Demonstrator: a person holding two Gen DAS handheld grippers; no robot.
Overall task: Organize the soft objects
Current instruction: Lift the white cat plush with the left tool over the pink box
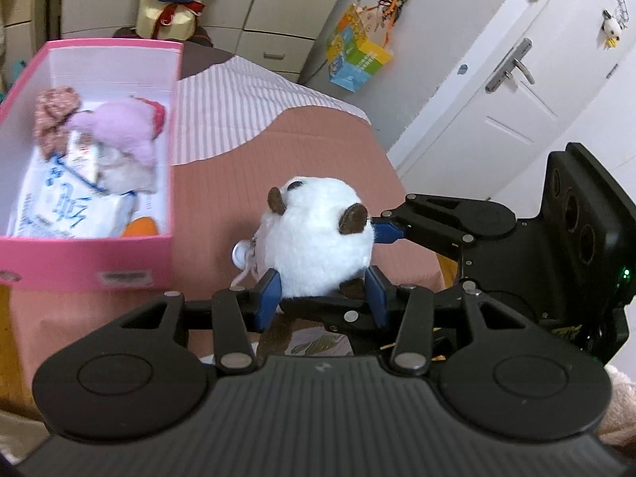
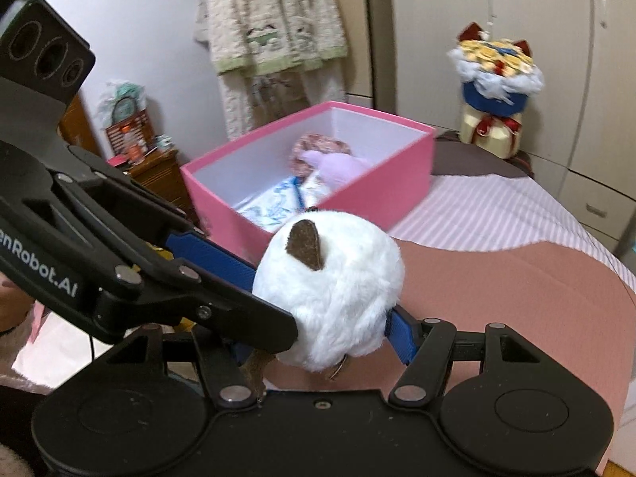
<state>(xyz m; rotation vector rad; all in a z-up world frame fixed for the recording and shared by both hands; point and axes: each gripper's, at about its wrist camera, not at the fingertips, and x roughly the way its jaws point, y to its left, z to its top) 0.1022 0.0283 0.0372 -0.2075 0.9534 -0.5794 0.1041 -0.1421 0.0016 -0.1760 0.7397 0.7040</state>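
A round white plush toy [image 1: 318,234] with brown ears and a keyring hangs above the pink bedspread, gripped from two sides. My left gripper [image 1: 324,294] is shut on its lower part, a blue pad pressing each flank. In the left wrist view the right gripper's blue fingertip [image 1: 387,232] touches the toy beside one ear. In the right wrist view the plush toy [image 2: 334,278] fills my right gripper [image 2: 326,334], which is shut on it. One blue pad [image 2: 401,334] shows, and the left gripper's arm [image 2: 179,290] hides the other.
An open pink box [image 1: 119,274] stands on the bed to the left, seen in the right wrist view as the pink box [image 2: 401,167] ahead. It holds a purple plush [image 1: 127,127], a floral cloth piece and a tissue pack. A wrapped bouquet [image 2: 497,91] stands behind, with cupboards and a door around.
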